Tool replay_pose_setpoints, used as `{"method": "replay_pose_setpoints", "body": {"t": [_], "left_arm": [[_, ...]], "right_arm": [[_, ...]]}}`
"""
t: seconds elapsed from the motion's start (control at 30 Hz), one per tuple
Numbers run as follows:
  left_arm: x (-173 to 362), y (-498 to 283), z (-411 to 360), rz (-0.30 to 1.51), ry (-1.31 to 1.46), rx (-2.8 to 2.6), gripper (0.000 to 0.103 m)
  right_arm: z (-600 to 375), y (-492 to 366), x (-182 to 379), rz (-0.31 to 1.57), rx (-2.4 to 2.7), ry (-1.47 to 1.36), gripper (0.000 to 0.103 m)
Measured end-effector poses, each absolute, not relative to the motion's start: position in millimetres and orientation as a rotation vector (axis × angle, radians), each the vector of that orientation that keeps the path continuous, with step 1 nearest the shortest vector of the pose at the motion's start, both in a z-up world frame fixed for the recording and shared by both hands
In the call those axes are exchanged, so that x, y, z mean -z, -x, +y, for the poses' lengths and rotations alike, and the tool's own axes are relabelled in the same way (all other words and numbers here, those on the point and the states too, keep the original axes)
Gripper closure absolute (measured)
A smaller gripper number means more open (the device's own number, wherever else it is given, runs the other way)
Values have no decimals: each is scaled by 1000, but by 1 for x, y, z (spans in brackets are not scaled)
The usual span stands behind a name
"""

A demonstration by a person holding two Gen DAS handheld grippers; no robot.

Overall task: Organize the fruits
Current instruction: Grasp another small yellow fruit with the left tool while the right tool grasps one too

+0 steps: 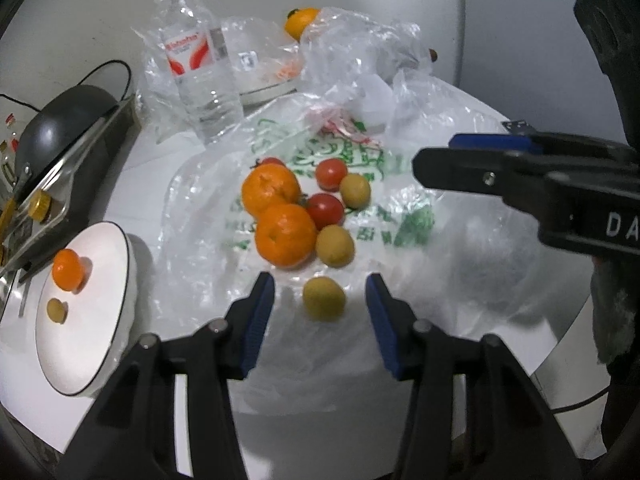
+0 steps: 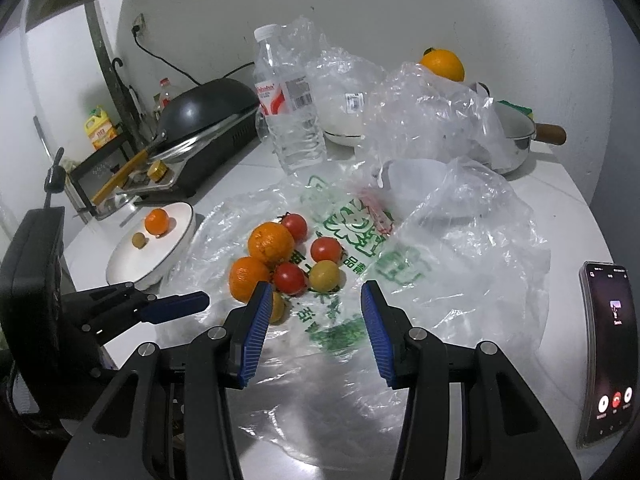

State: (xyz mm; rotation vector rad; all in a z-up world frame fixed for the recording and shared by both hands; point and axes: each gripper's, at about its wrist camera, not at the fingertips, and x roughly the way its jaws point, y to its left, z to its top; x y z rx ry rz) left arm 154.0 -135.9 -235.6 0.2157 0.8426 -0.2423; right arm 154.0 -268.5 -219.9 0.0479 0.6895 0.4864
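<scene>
Two mandarins (image 1: 286,234), red tomatoes (image 1: 325,210) and yellow-green fruits (image 1: 335,245) lie in a cluster on a flattened printed plastic bag (image 1: 400,208). My left gripper (image 1: 320,284) is open, and one yellow-green fruit (image 1: 324,298) sits between its blue pads with a gap on each side. To the left, a white plate (image 1: 100,320) holds a small mandarin (image 1: 67,269) and a small green fruit (image 1: 57,311). My right gripper (image 2: 315,292) is open over the bag just in front of the cluster, nothing between its fingers. It appears in the left wrist view as the right gripper (image 1: 440,156).
A water bottle (image 1: 200,72) stands behind the fruit, beside crumpled clear bags (image 1: 360,52) and an orange (image 1: 302,22). A black pan (image 1: 60,120) sits on a stove at the left. A pot (image 2: 516,136) is at the back right, a phone (image 2: 608,352) near the right edge.
</scene>
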Motion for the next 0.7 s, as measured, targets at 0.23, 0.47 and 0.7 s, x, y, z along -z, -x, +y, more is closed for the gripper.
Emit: {"method": "replay_pose_setpoints", "body": {"t": [0.23,0.47,0.7], "left_arm": [[243,-159,-138,872,-226,258,78],[238,-157,-138,857,-226,289,78],[221,-151,-124,808,-203,285,78]], "right_arm": [[-266,-162,226,704,-496,-46,55],[-256,-164,230,722,-510,-23,55],[-239,-165,234,744,-514,0,55]]}}
